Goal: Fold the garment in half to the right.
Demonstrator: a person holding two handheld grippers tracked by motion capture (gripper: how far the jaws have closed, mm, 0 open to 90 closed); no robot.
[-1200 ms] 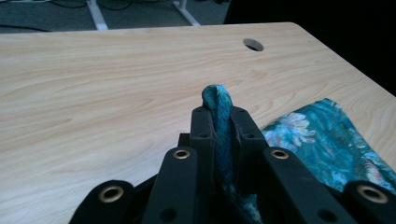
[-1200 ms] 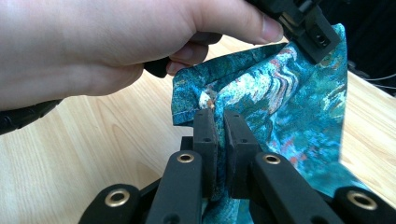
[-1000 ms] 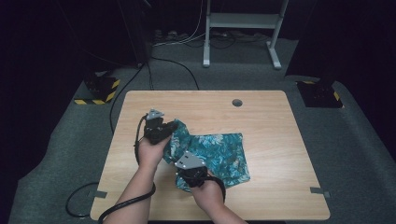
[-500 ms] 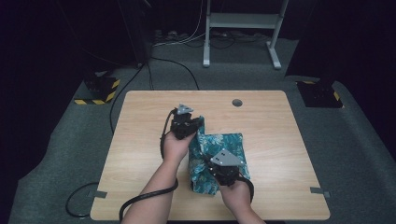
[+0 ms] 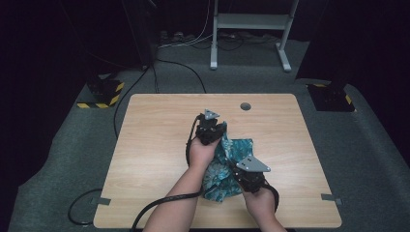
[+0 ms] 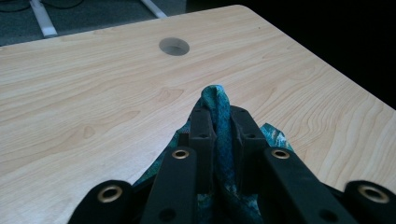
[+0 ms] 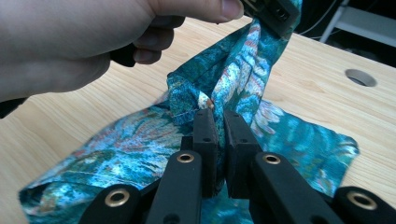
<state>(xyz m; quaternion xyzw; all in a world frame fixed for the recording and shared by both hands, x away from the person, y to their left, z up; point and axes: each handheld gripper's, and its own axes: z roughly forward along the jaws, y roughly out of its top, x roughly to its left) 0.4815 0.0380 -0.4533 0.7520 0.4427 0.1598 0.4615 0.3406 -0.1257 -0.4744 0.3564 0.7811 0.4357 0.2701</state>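
Note:
A teal patterned cloth [image 5: 226,164] lies half folded on the wooden table [image 5: 154,145], right of centre. My left gripper [image 5: 211,131] is shut on the cloth's far edge, a fold [image 6: 216,100] sticking up between its jaws. My right gripper [image 5: 243,178] is shut on the near edge of the cloth [image 7: 140,144], pinching a hem. In the right gripper view the person's left hand [image 7: 84,42] is close above the lifted cloth, with the left gripper [image 7: 273,11] at the top.
A round cable hole [image 5: 245,106] sits in the table near its far edge. Cables trail off the table's front left corner. A white metal stand [image 5: 249,29] and black bases with yellow-black tape stand on the grey carpet beyond.
Both grippers have carried the cloth's left side rightward across the table, folding it over itself. The cloth now covers a narrower patch right of centre.

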